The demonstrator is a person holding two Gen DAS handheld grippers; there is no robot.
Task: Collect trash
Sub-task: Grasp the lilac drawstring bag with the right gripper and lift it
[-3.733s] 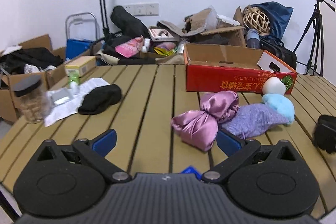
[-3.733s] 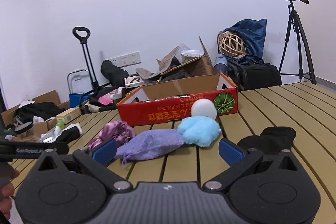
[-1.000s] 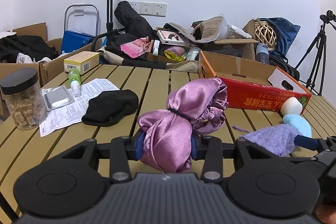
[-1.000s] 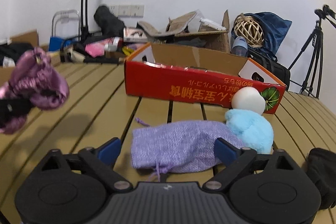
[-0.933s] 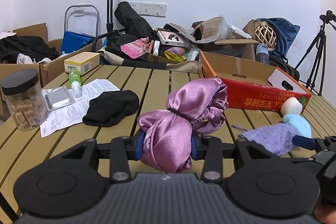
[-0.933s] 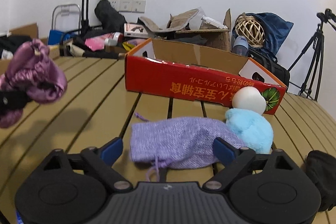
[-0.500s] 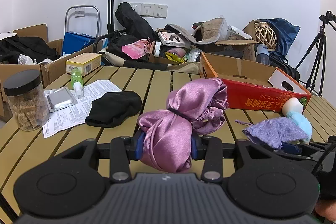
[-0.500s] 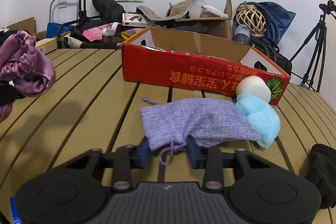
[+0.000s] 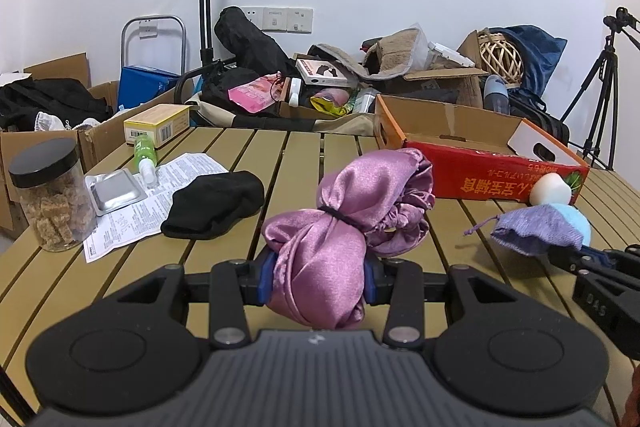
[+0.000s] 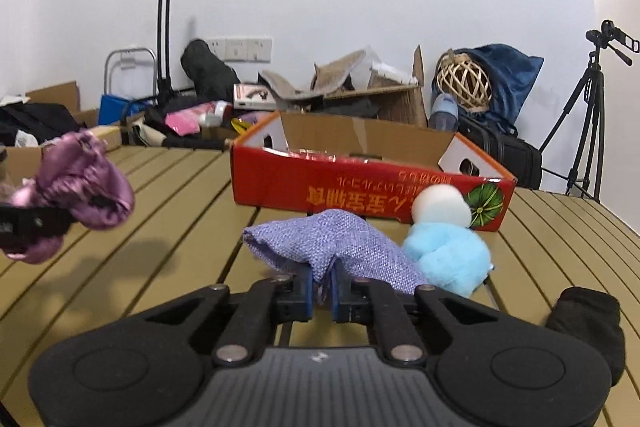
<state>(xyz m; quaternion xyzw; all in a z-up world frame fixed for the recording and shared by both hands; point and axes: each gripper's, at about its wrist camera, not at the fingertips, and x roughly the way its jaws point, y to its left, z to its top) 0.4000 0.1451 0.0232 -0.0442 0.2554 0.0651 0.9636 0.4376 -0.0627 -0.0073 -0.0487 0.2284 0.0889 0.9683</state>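
Left wrist view: left claw clamped on pink satin bundle, lifted clear of slatted table. Far right, red box with open top, upside-down Chinese print on near wall, unread. Left side: jar, printed leaflet, blister pack, black cloth. Right claw at right edge, gripping purple pouch.

Right wrist view: right claw just closed, pinching a fold of purple pouch, pouch lifting off table. Blue fluff and white ball just beside, touching box front. Black item near right.

Step in hand, probably: both pieces gripped, ready for carrying. Next move likely: over box rim, then release inside.
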